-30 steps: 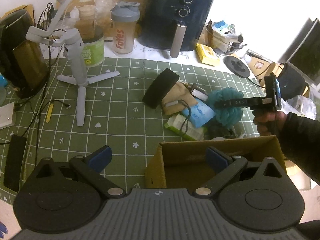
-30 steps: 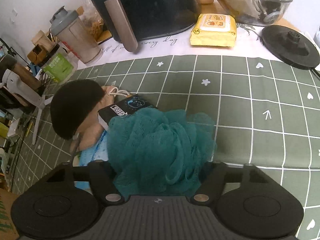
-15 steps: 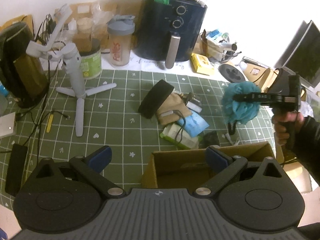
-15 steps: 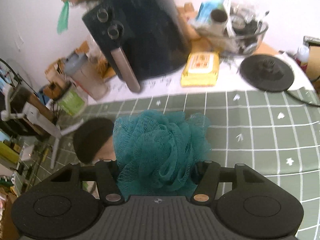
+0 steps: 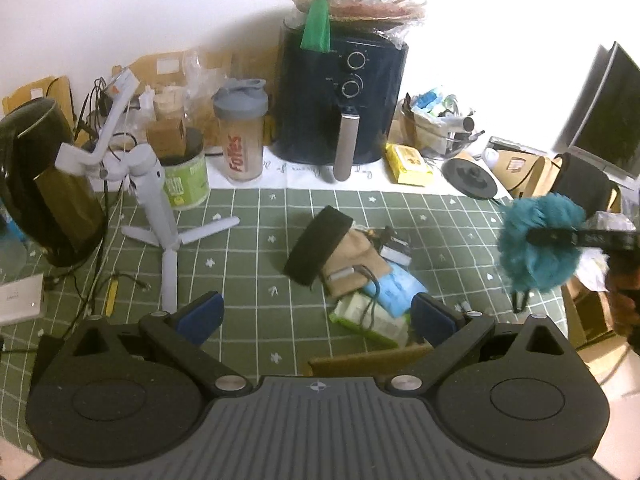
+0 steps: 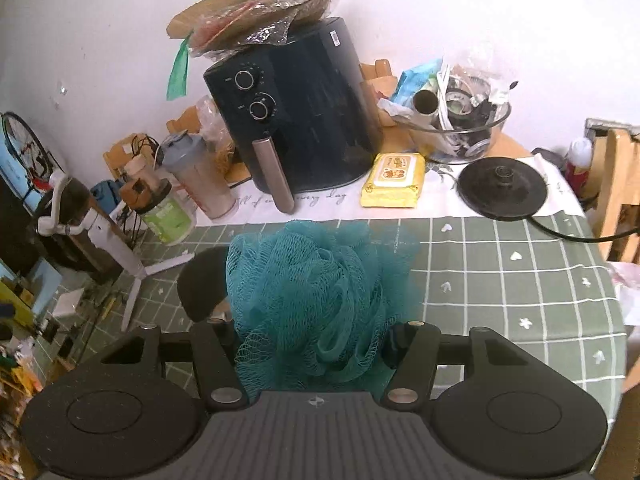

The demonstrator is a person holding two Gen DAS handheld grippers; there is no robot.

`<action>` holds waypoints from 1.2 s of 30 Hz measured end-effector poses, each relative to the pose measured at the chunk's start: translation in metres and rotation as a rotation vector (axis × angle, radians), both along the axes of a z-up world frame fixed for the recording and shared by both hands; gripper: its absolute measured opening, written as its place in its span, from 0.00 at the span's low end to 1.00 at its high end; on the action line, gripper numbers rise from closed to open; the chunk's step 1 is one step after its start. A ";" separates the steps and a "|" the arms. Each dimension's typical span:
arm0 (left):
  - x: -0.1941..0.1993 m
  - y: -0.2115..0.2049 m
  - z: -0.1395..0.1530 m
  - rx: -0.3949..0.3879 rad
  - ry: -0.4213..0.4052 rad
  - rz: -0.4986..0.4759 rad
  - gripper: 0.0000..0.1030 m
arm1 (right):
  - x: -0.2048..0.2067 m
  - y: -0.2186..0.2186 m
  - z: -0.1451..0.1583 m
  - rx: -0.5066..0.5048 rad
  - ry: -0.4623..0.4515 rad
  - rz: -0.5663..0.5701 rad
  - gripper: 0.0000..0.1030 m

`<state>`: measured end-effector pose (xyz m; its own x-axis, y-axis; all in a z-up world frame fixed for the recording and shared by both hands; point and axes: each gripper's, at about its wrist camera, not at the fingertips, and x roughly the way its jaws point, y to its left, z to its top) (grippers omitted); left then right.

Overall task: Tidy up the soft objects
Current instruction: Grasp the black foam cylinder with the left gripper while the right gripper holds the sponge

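Right hand-held gripper is clamped on the teal mesh loofah, jaws squeezing its sides, held in the air above the green checked surface. The jaws have just been closing a little onto the loofah. Left hand-held gripper is spread wide, nothing between its jaws, with the cardboard box just below it. The loofah looks very light, squashy and springy, and the mesh could snag; a grip across the bunched middle seems safest. Pile of pouches lies ahead of the left hand-held gripper.
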<state>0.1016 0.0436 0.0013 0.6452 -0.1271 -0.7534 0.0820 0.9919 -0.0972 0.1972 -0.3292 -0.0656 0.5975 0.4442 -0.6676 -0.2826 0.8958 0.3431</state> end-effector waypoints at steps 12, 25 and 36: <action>0.056 0.006 -0.033 0.029 -0.020 -0.136 0.99 | -0.048 -0.002 0.009 -0.002 0.033 -0.090 0.60; 0.116 -0.012 -0.090 0.099 -0.012 -0.269 0.99 | -0.072 -0.002 0.009 -0.003 0.066 -0.215 0.60; 0.166 -0.024 -0.150 0.177 0.078 -0.320 0.82 | -0.086 -0.001 0.012 -0.008 0.071 -0.293 0.60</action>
<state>0.2678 0.0200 -0.1486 0.5336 -0.1766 -0.8271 0.3901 0.9191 0.0554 0.1110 -0.3299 -0.0535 0.6513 0.2545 -0.7148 0.0127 0.9383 0.3456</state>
